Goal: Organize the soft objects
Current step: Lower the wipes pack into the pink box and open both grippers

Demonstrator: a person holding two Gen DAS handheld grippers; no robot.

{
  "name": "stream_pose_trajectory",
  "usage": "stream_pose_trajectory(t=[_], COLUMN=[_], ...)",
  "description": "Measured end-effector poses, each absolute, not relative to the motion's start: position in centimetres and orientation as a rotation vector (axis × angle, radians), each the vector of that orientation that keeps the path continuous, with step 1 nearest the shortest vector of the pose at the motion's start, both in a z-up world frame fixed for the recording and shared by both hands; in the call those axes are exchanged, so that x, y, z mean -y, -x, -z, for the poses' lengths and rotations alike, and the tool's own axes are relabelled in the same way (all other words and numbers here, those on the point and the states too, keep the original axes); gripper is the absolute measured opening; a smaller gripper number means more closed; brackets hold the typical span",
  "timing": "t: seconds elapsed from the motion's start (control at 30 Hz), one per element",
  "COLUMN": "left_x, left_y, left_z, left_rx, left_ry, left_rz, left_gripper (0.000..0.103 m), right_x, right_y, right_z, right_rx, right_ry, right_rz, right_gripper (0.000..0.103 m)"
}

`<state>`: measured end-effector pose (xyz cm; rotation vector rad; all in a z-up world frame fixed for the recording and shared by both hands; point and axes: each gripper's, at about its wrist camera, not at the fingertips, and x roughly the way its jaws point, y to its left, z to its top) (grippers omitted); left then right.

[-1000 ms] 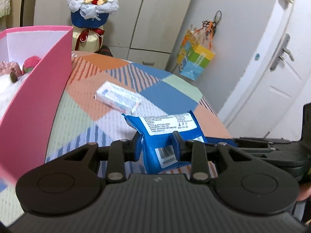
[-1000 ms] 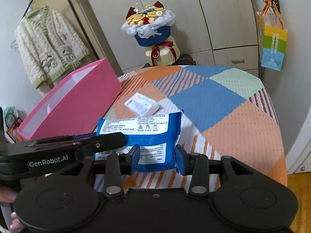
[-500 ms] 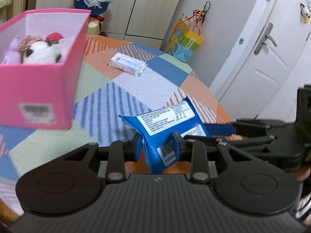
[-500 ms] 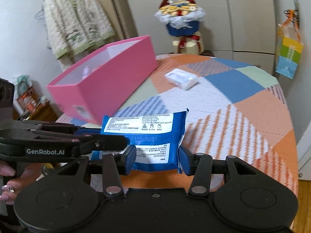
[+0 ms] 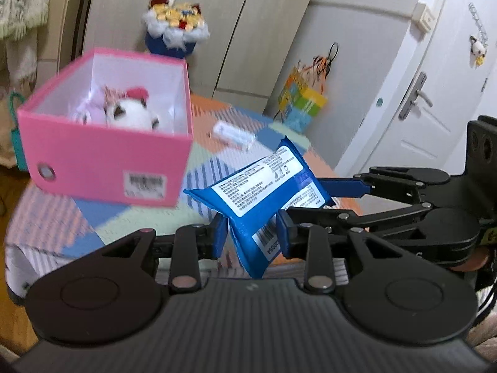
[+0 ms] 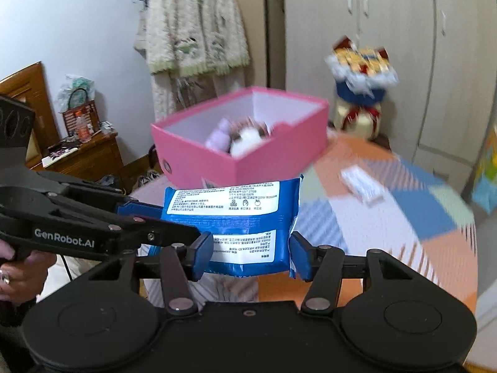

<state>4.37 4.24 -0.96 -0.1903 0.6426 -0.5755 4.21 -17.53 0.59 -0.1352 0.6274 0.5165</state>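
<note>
While both of our grippers clamp the blue wipes pack (image 6: 236,217) in mid-air, the pink box (image 6: 248,158) sits beyond it in the centre of the right wrist frame, and that gap is what the coming move turns on. We hold the pack clear of the patchwork-covered surface (image 6: 403,223), its long axis running left to right across the right gripper (image 6: 250,256), whose fingers pinch its lower edge. Our left gripper (image 5: 251,236) is clenched on one end of the pack (image 5: 261,199), which slants up toward the right of the left wrist frame. From that view the box (image 5: 102,158) lies upper left of the pack, open side up, plush toys (image 5: 130,113) already inside. We judge the left gripper nearer the box. A small white packet (image 5: 233,133) lies on the surface past the pack.
</note>
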Motion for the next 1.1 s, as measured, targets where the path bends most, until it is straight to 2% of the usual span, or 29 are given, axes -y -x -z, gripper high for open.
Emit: stream_pose_trajectory(t=[0.23,0.47,0.77,0.83,0.87,0.9,0.97,1.1], left_x=[-6.4,-8.0,-9.5,-9.6,-9.8,-9.8,-10.2,-10.5], left_y=[-5.8,-9.9,-17.1,-18.8,-19.7,-20.6,-21.9,-25.1], left_z=[-2.3,-4.8,-4.2,-3.8,-3.6,-3.5,-3.1,-2.3], left_rx=[-0.587,-0.543,-0.511,-0.514,-0.518,-0.520,-0.521,-0.577], left_ry=[0.151,0.134,0.174,0.197,0.210,0.215,0.215,0.245], left_rz=[0.569,0.526,0.438,0.418,0.400,0.378,0.332,0.325], left_gripper=[0.033,0.033,0.033,0.034,0.035,0.036,0.037,0.037], right_x=[14.9,13.3,12.5,12.2,12.0,11.8,11.2,11.2], right_y=[-5.7,-11.3,-19.5,-21.3,-22.1,-22.9,-24.0,-26.3], right_z=[-4.0,-6.2,-5.0,-4.4,-4.2,-3.9,-3.4,-2.5], right_rx=[-0.548,-0.503,-0.590,-0.613,-0.618,-0.622,-0.635,-0.650], right_ry=[0.205,0.164,-0.025,-0.045,-0.045,-0.045,-0.011,-0.028], right_rz=[-0.536,-0.573,-0.609,-0.607,-0.607,-0.608,-0.605,-0.605], right_gripper=[0.062,0.062,0.061,0.058,0.054,0.043,0.032,0.030])
